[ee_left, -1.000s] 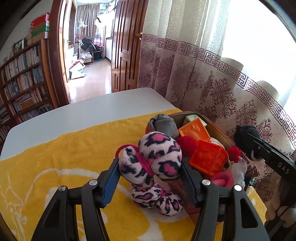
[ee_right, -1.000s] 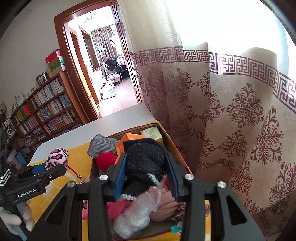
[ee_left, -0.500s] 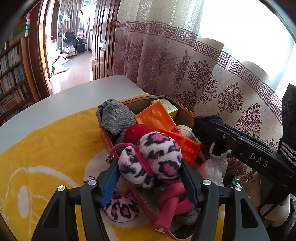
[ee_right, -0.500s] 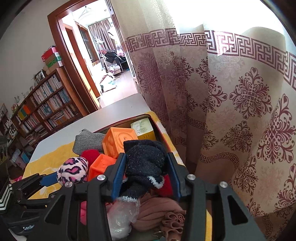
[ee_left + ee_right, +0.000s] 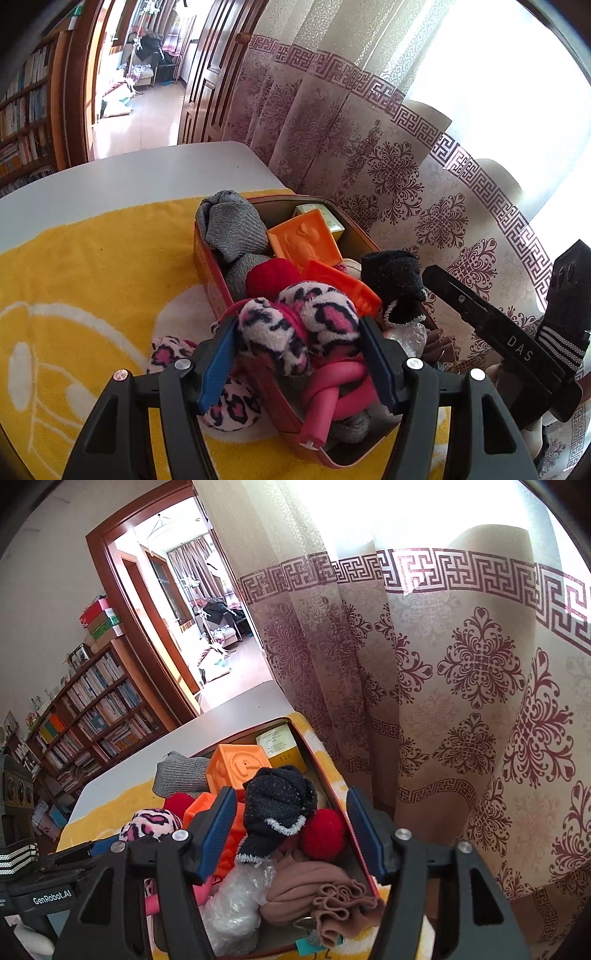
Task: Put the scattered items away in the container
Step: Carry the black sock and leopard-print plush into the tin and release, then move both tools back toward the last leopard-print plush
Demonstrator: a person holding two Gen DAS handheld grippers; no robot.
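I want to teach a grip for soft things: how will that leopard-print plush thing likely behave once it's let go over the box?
The leopard-print plush looks soft and floppy: it bulges between the left gripper. One end dangles outside the box, so it may drape over the wall rather than drop in. It probably won't roll.

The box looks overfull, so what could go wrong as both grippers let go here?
The leopard-print earmuffs, gripped by the left gripper, straddle the box wall; one cup hangs outside and may drag them out. The right gripper is opening around the black sock, which tops the heap and could roll off.
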